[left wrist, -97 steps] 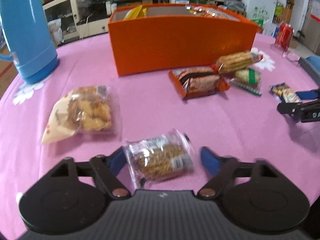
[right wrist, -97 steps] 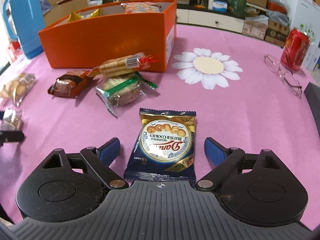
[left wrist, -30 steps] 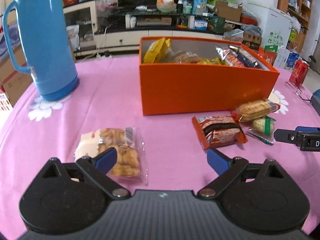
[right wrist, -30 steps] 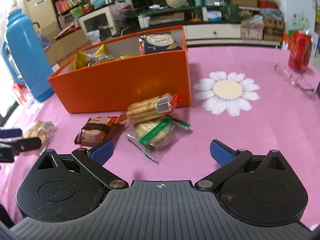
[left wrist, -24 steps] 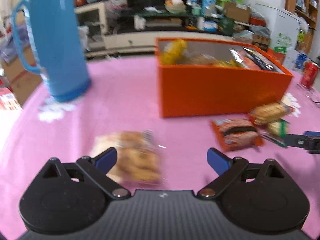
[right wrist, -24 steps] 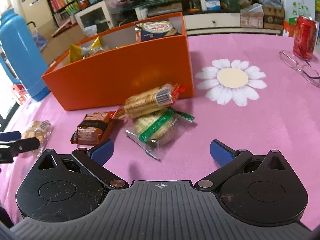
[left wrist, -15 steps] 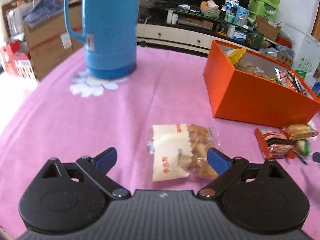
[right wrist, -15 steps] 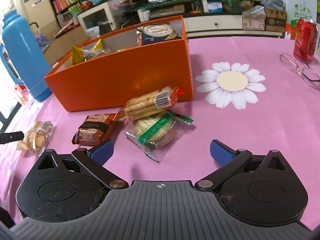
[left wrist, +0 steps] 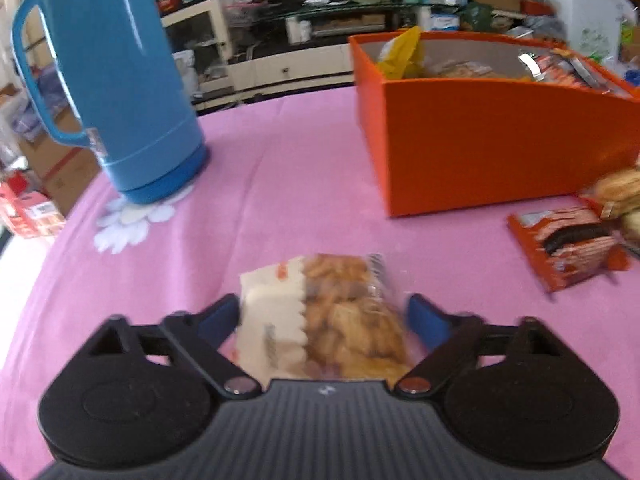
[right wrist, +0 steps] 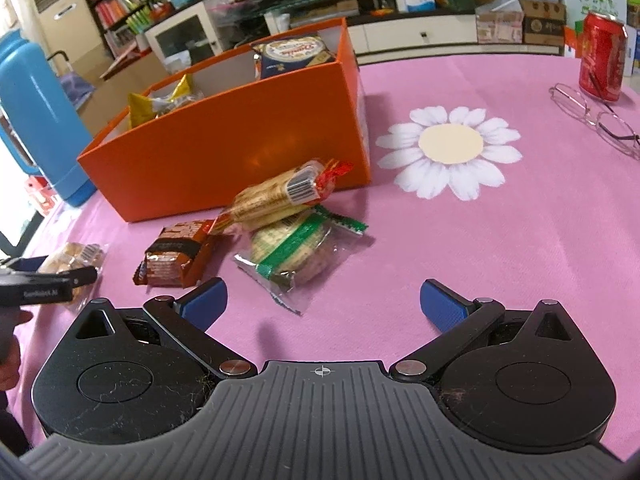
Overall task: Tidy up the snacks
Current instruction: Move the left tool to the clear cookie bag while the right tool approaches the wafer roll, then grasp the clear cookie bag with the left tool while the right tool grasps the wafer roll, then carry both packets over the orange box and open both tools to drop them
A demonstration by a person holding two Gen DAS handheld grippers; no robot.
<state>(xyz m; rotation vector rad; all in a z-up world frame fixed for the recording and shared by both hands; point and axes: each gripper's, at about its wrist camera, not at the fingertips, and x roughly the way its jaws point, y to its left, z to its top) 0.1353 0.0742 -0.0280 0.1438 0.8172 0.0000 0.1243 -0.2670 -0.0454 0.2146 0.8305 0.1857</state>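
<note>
My left gripper (left wrist: 324,314) straddles the clear bag of fried snacks (left wrist: 328,316) lying flat on the pink tablecloth (left wrist: 280,184), jaws closing on its two long edges but not yet squeezing it, so it lifts level. My right gripper (right wrist: 322,304) hangs wide open, empty, near the green-striped cracker pack (right wrist: 296,248). The orange box (left wrist: 500,140) waits far right, already partly filled.

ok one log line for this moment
left gripper: fingers closing around biscuit bag | right gripper: open, empty | orange box: part filled
</note>
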